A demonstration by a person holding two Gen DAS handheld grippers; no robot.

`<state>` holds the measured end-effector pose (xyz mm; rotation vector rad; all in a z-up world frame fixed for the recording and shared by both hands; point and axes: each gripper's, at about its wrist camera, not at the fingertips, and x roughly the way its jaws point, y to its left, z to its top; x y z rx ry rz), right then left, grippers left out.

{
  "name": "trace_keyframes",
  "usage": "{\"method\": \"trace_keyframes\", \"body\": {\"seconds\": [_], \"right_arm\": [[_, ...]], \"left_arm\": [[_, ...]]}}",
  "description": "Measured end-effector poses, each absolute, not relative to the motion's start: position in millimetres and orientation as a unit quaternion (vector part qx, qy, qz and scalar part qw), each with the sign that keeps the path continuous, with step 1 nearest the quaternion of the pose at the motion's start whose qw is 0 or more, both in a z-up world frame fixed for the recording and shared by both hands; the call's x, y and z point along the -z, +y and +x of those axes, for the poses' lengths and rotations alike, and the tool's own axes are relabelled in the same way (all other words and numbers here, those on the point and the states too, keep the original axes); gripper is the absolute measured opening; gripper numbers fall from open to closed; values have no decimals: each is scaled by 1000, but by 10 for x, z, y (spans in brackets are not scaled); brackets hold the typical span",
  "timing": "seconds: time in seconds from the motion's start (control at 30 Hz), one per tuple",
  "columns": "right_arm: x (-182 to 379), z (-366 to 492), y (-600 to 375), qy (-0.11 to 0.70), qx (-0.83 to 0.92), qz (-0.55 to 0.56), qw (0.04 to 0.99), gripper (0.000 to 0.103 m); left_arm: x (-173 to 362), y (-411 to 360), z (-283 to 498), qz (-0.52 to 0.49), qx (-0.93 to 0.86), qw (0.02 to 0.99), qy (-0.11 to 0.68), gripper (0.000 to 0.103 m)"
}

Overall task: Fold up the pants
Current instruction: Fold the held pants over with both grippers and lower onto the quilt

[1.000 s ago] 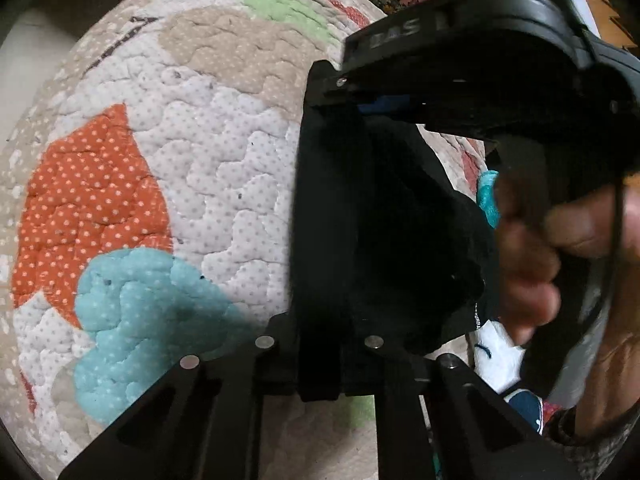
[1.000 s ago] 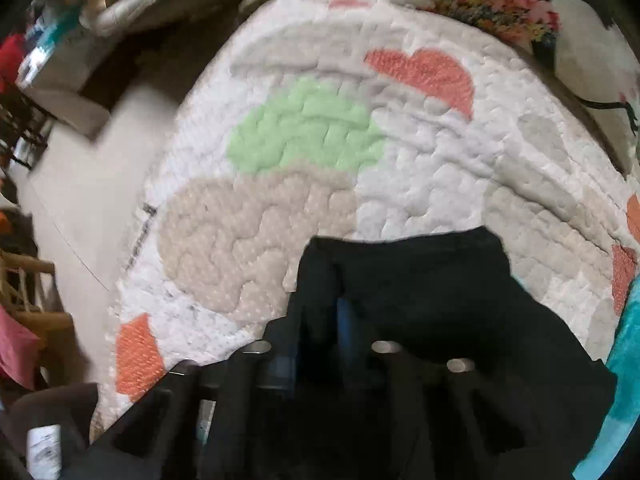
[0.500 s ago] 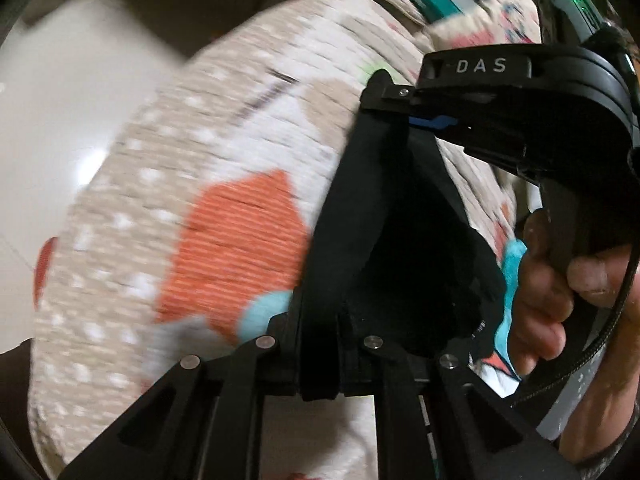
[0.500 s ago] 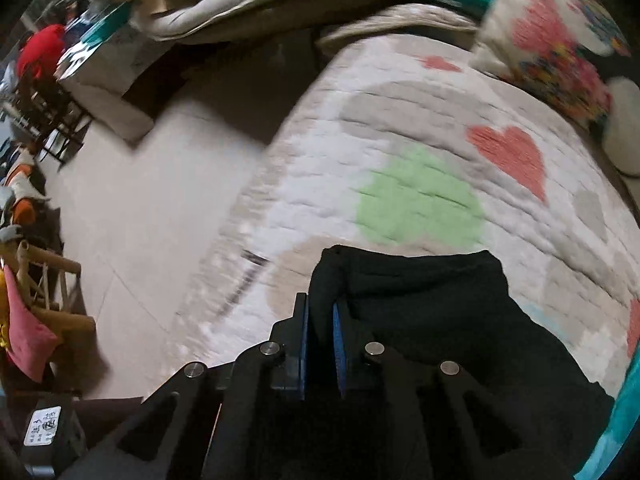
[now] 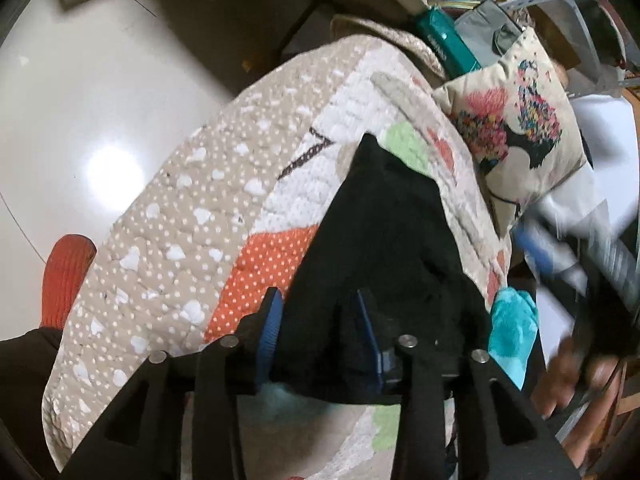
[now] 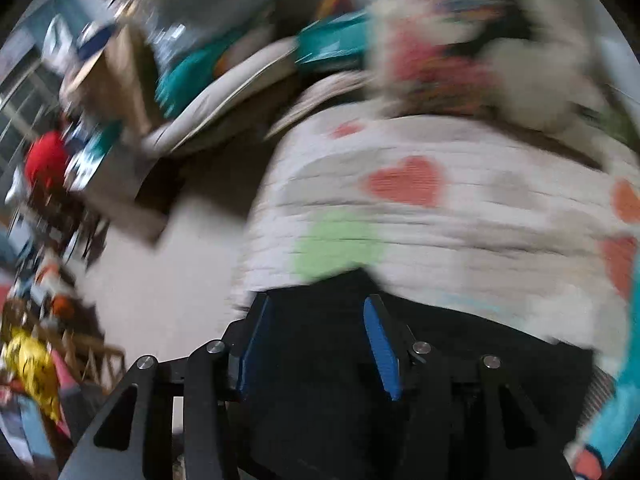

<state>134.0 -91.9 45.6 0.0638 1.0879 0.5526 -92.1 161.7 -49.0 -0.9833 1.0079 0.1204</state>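
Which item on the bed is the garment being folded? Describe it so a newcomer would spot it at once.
Start from the patchwork quilt covering the bed. On it, just ahead of the left gripper, lies a folded pair of pants. It is the only plain black thing among coloured patches.

1. Black pants [image 5: 384, 240] are lying between the left gripper's [image 5: 320, 332] parted jaws, which have just been opening, and are filling the gap ahead of them.
2. To the left of those jaws, the quilt [image 5: 192, 216] is lying bare, giving open room out to its edge.
3. To their right, a printed pillow [image 5: 516, 132] and a blurred hand [image 5: 576, 364] are crowding the way.
4. Between the right gripper's [image 6: 316, 344] jaws, also just opened, the dark cloth is sitting loose.
5. Ahead of them, the quilt is running clear up to blurred pillows [image 6: 460, 40]; left of them, bare floor [image 6: 168, 280] is dropping away.
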Motion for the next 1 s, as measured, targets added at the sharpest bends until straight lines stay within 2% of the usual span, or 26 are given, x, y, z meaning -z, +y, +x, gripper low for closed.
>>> {"method": "trace_keyframes", "body": {"seconds": [0.2, 0.33, 0.5, 0.7, 0.87, 1.0], "right_arm": [[-294, 846, -2250, 494, -180, 115, 843, 53], [-3, 452, -2949, 486, -129, 212, 838, 53], [266, 172, -3115, 484, -112, 298, 815, 53], [424, 198, -3091, 483, -83, 279, 826, 53], [605, 162, -3221, 482, -69, 304, 819, 53], [681, 244, -3217, 459, -74, 317, 826, 53]], "left_arm": [[501, 1263, -630, -421, -51, 772, 473, 46], [477, 1117, -525, -378, -44, 796, 470, 48], [193, 949, -445, -313, -15, 831, 459, 48], [-305, 269, 55, -205, 55, 861, 461, 50], [-270, -711, 744, -99, 122, 852, 499, 50], [-72, -1342, 1172, -59, 163, 833, 526, 50]]}}
